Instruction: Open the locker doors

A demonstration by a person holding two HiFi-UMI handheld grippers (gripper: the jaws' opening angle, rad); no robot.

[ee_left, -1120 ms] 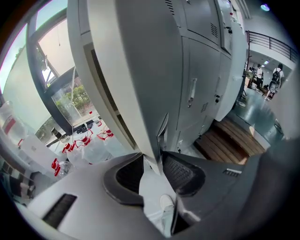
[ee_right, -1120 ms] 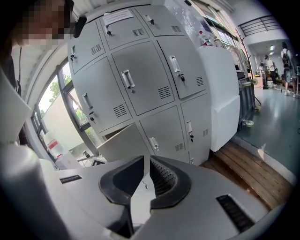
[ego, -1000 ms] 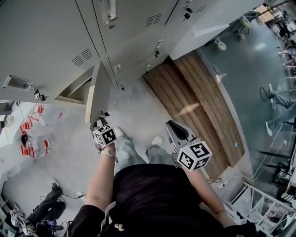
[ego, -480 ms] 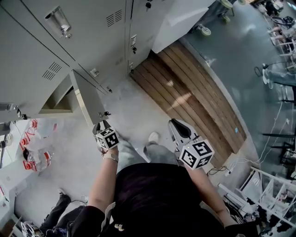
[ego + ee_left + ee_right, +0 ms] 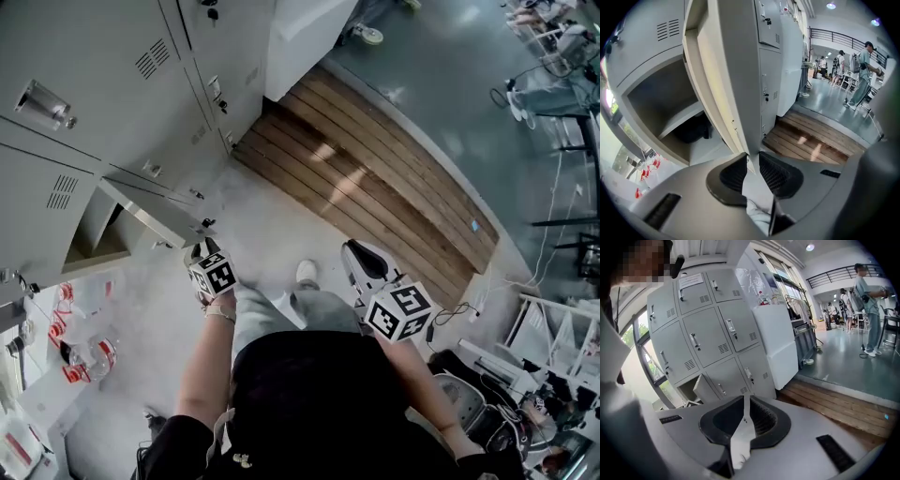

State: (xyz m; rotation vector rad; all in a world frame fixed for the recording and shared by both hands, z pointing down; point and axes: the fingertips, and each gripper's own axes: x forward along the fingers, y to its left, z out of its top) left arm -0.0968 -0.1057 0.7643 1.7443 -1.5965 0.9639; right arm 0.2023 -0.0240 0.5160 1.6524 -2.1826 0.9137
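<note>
The bottom locker door (image 5: 738,70) is seen swung open. Its lower corner is found right in front of the tips of the left claw (image 5: 751,163). The jaws of that claw are narrow and have just been closing. The door corner is lined up with the gap, but no pad is seen pressed on it, so nothing is held. The right claw (image 5: 743,401) is shut with nothing in it, and the closed locker doors (image 5: 710,350) are seen well ahead of it.

Trouble can be guessed from here. If the left claw is pushed forward, the thin door edge may be bumped and the door swung back shut. If the jaws are closed more, the corner may be nipped and the door tugged crooked. The small door handles (image 5: 695,341) ahead of the right claw cannot be grabbed while its jaws are together, so a handle may only be poked. The wooden boards (image 5: 811,140), to the right of the left claw, may be tripped on.
</note>
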